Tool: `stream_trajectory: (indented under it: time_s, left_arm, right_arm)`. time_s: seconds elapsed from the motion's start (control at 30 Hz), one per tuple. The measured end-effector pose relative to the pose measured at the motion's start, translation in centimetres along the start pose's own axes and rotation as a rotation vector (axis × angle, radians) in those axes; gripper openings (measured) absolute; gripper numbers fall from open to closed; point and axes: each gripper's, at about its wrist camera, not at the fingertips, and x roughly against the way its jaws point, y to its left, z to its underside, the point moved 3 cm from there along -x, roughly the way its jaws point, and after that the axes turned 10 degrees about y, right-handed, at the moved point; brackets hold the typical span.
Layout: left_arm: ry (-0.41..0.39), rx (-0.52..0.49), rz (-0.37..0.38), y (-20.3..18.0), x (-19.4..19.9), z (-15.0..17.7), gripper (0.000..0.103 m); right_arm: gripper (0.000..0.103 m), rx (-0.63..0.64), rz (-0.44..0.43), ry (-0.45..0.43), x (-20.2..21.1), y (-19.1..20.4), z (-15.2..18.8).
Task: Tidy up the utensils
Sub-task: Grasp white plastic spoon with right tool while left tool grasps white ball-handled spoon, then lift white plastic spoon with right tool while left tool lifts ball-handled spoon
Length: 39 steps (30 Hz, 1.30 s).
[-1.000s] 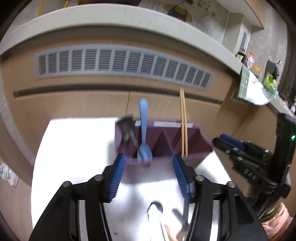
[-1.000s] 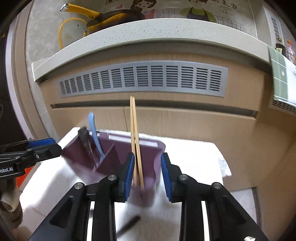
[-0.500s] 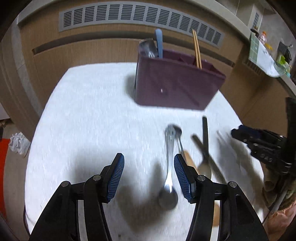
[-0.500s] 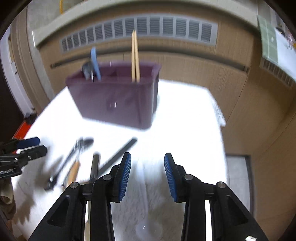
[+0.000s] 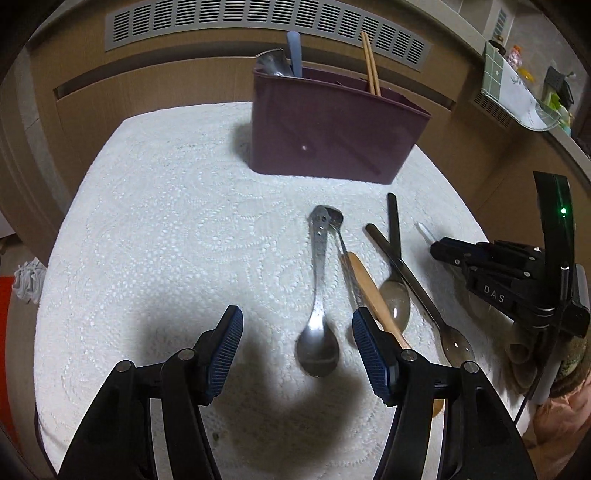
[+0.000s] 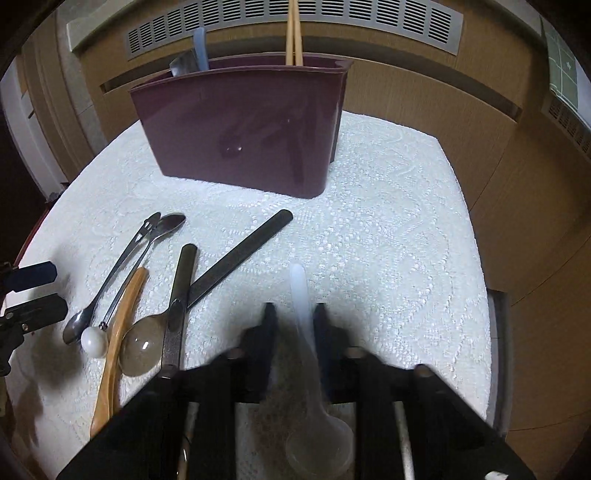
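Note:
A maroon utensil caddy (image 5: 328, 136) stands at the far side of the white lace cloth and holds wooden chopsticks (image 5: 370, 62), a blue spoon (image 5: 294, 53) and a metal utensil. My left gripper (image 5: 297, 347) is open just above the bowl of a steel spoon (image 5: 318, 295). Beside it lie a thin spoon, a wooden-handled utensil (image 5: 373, 295) and two dark-handled spoons (image 5: 397, 273). My right gripper (image 6: 295, 332) is low over the cloth, its jaws close around the handle of a translucent white spoon (image 6: 306, 350). The caddy also shows in the right wrist view (image 6: 243, 122).
The cloth-covered table (image 5: 155, 229) ends at wooden cabinet fronts with a grey vent (image 5: 258, 22) behind the caddy. The right gripper's body (image 5: 509, 280) shows at the table's right edge in the left wrist view. The left gripper's tips (image 6: 29, 295) show at the left in the right wrist view.
Both grippers have pulled back from the caddy and dropped toward the loose utensils. My right gripper has narrowed around the white spoon's handle; the left stays open over the steel spoon.

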Motion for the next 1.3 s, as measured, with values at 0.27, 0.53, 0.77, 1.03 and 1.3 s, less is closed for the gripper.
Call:
stream_trajectory:
  time_s: [0.27, 0.53, 0.77, 1.03, 1.3]
  left_arm:
    - [-0.066, -0.121, 0.046, -3.4, 1.1, 1.9, 0.061]
    - [-0.014, -0.149, -0.007, -5.0, -0.9, 1.7, 0.039]
    - [-0.007, -0.133, -0.043, -5.1, -1.9, 0.9, 0.033]
    - [0.012, -0.123, -0.056, -4.3, -1.9, 1.2, 0.033]
    - [-0.011, -0.113, -0.067, -4.2, -2.6, 0.3, 0.022]
  right_arm:
    - [0.009, -0.052, -0.050, -0.060, 3.0, -0.6, 1.0]
    - [0.010, -0.086, -0.087, -0.135, 6.1, -1.0, 2.3]
    - [0.010, -0.097, -0.099, -0.138, 6.5, -1.3, 3.2]
    - [0.010, -0.110, -0.102, -0.136, 6.4, -1.5, 3.3]
    - [0.010, -0.120, -0.104, -0.122, 5.9, -1.3, 3.3]
